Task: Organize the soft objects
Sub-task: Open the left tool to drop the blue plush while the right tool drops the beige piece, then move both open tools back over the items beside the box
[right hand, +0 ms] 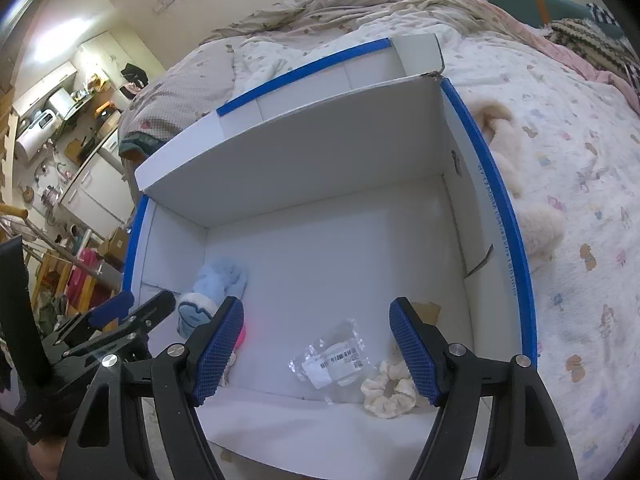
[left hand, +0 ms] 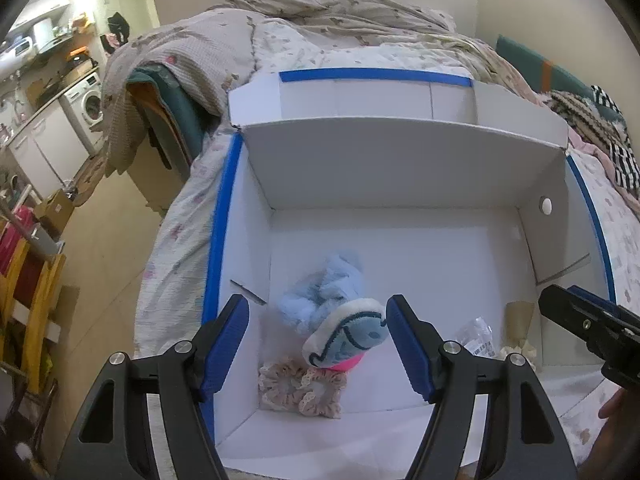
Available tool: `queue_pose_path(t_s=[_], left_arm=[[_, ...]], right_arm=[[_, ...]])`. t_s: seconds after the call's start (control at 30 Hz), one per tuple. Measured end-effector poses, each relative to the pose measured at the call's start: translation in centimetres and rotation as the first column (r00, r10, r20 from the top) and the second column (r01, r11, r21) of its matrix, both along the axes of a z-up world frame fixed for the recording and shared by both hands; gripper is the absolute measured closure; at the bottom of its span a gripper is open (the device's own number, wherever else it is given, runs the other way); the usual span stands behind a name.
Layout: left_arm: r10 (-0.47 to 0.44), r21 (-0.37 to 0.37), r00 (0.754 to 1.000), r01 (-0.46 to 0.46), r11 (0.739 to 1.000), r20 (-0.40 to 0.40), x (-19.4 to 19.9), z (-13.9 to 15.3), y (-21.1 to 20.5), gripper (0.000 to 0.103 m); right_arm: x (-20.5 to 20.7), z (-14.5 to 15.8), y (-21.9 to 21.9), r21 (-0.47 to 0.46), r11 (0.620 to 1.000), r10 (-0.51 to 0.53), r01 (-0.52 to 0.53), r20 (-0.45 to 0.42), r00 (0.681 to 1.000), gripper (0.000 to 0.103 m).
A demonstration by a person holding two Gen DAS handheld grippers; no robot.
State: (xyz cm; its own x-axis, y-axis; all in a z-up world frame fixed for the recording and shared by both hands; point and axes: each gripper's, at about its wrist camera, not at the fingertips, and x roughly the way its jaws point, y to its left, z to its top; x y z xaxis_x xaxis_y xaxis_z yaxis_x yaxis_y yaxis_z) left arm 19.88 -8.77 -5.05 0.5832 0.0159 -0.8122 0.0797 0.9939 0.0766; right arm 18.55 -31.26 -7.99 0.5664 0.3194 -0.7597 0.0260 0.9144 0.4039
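Observation:
A white cardboard box with blue taped edges (left hand: 404, 168) (right hand: 304, 148) lies open on the bed. Inside at its left lie a light blue fluffy soft toy (left hand: 320, 296) (right hand: 218, 280), a blue fish-patterned plush (left hand: 352, 334) and a beige lace scrunchie (left hand: 300, 388). At the right lie a cream scrunchie (right hand: 390, 390) and a clear plastic bag (right hand: 334, 360) (left hand: 478, 336). My left gripper (left hand: 318, 346) is open and empty above the plush. My right gripper (right hand: 316, 350) is open and empty above the bag. A cream plush toy (right hand: 516, 176) lies on the bed outside the box's right wall.
The bed's floral quilt (right hand: 580, 220) surrounds the box, with a rumpled blanket (left hand: 320, 12) behind. Striped clothes (left hand: 600, 120) lie at the far right. A washing machine (left hand: 86, 106) and kitchen counter stand at the far left, wooden furniture (left hand: 32, 304) below.

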Motion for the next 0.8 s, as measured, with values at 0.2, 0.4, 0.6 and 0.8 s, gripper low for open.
queue_pose_path(t_s=[0.2,0.4,0.6,0.8], left_arm=[[0.012,-0.012,1.000,-0.012,1.000,0.016,-1.0,0.7,0.3,0.035],[0.032,0.039,0.997,-0.035,0.999,0.068,-2.7,1.6,1.0,0.035],[0.044,0.043,0.996,-0.047,0.998,0.081,-4.3,2.2,2.3,0.035],[0.081,0.058,0.992,-0.087,0.995,0.101,-6.1,2.5,3.8,0.034]], right_arm=[[-0.7,0.2,-0.1,-0.016,1.000,-0.008,0.008,0.003,1.000,0.023],[-2.0,0.6,-0.7,0.003,0.999,-0.039,0.039,0.006,0.999,0.023],[-3.6,1.1,-0.9,-0.005,0.999,-0.036,0.036,0.006,0.999,0.023],[-5.6,1.5,-1.8,-0.021,0.998,-0.063,0.063,0.010,0.998,0.023]])
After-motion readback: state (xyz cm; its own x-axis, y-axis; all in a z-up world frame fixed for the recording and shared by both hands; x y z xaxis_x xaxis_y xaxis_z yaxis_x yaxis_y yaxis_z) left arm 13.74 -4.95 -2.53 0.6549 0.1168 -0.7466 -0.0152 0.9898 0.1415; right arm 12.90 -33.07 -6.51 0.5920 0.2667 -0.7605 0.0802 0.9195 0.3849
